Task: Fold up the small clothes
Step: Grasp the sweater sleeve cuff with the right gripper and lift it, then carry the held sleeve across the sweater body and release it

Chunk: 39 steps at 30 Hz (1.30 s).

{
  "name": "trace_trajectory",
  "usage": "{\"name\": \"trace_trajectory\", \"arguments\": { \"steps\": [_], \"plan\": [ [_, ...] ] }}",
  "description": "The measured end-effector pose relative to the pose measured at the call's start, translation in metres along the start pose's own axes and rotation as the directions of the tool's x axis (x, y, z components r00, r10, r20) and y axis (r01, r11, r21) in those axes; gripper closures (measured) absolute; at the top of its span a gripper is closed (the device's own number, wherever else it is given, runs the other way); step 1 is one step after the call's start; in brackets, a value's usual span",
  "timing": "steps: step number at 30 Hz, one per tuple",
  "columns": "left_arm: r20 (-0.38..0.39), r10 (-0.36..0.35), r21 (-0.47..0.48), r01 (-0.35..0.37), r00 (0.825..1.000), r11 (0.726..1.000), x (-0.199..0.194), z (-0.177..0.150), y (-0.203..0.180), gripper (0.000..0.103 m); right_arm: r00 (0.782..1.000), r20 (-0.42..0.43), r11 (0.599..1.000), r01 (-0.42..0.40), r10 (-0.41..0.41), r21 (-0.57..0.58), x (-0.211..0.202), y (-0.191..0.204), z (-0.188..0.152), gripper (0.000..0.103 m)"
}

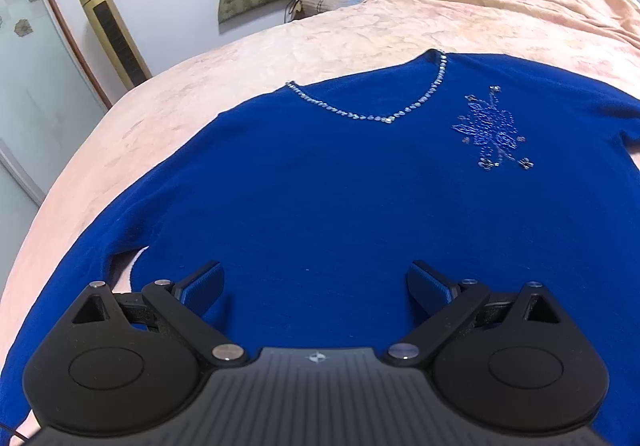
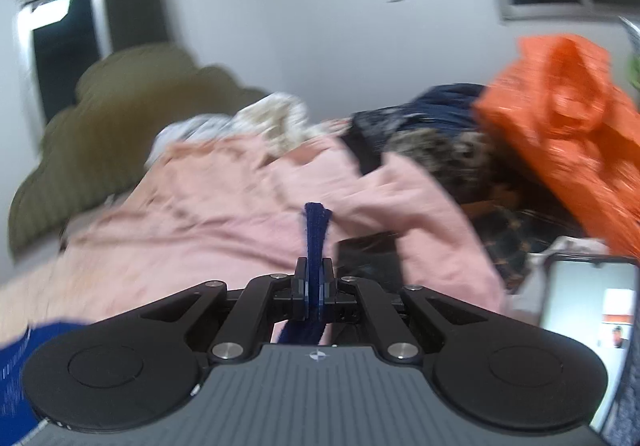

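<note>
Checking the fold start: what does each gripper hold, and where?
Right gripper pinches a blue sweater edge; which part is unclear. Left gripper holds nothing.

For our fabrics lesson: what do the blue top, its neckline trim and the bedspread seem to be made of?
Blue top: probably a fine knit, matte and soft-looking.
Neckline trim: small shiny beads or rhinestones, glinting silver; which of the two is unclear.
Bedspread: pink cloth with a crinkled, blotchy surface, perhaps a light quilted cotton.
</note>
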<state>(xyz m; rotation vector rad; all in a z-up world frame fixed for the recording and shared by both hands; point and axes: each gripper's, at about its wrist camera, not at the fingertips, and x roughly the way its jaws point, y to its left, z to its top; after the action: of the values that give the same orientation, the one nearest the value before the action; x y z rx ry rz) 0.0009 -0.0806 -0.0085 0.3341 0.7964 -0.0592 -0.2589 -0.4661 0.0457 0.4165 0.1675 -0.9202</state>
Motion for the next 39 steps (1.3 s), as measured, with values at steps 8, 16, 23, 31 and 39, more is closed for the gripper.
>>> {"name": "trace_trajectory", "arguments": {
  "steps": [8,16,23,31,39],
  "plan": [
    [0.007,0.02,-0.032,-0.019,1.0,0.999,0.001,0.001,0.015,0.004,0.991,0.126,0.995,0.019,-0.032,0.099,-0.021,0.0,-0.005,0.097],
    [-0.011,0.037,-0.062,-0.037,0.999,0.997,0.006,-0.003,0.035,0.004,0.96,0.166,0.971,-0.207,0.226,-0.121,-0.02,0.116,0.001,0.097],
    [0.002,0.064,-0.093,-0.064,0.998,0.994,0.007,-0.008,0.062,0.004,0.883,0.011,0.856,-0.453,0.47,-0.249,-0.001,0.24,-0.019,0.097],
    [-0.012,0.082,-0.159,-0.083,0.997,0.984,0.012,-0.016,0.1,0.004,0.746,-0.161,0.652,-0.649,0.647,-0.392,-0.017,0.403,-0.067,0.097],
    [-0.045,0.116,-0.222,-0.123,0.992,0.967,0.018,-0.027,0.133,0.004,0.614,-0.406,0.44,-0.78,0.677,-0.445,-0.052,0.519,-0.156,0.097]
  ]
}}
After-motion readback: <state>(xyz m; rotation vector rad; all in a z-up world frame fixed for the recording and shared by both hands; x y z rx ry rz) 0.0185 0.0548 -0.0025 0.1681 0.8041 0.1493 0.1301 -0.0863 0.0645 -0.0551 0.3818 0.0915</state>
